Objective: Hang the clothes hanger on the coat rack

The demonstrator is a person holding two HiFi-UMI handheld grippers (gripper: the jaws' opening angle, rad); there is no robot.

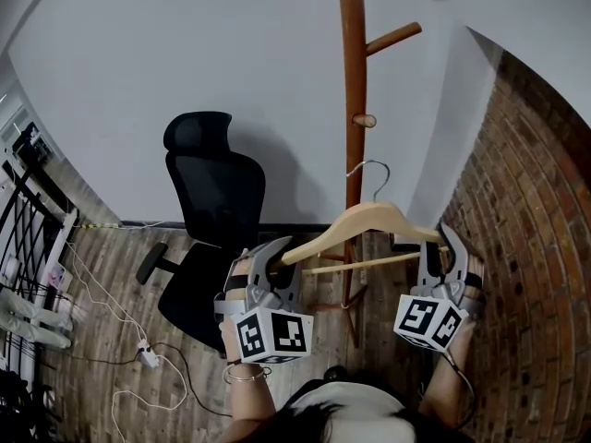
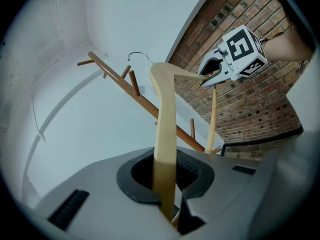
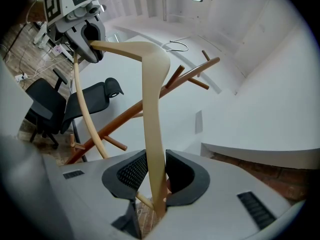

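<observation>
A light wooden clothes hanger (image 1: 365,224) with a metal hook (image 1: 371,178) hangs in the air between my two grippers, right in front of the brown wooden coat rack (image 1: 352,100). My left gripper (image 1: 277,253) is shut on the hanger's left end, where the arm (image 2: 165,114) runs up between the pads. On the right end sits my right gripper (image 1: 434,247), shut with the arm (image 3: 152,114) and lower bar between its jaws. The hook sits below the rack's short peg (image 1: 364,120); the upper peg (image 1: 392,37) is higher still. The hook touches no peg.
A black office chair (image 1: 217,201) stands left of the rack. A brick wall (image 1: 526,210) closes the right side, and a white wall is behind the rack. Cables and a power strip (image 1: 143,351) lie on the wooden floor at left, near a shelf (image 1: 28,247).
</observation>
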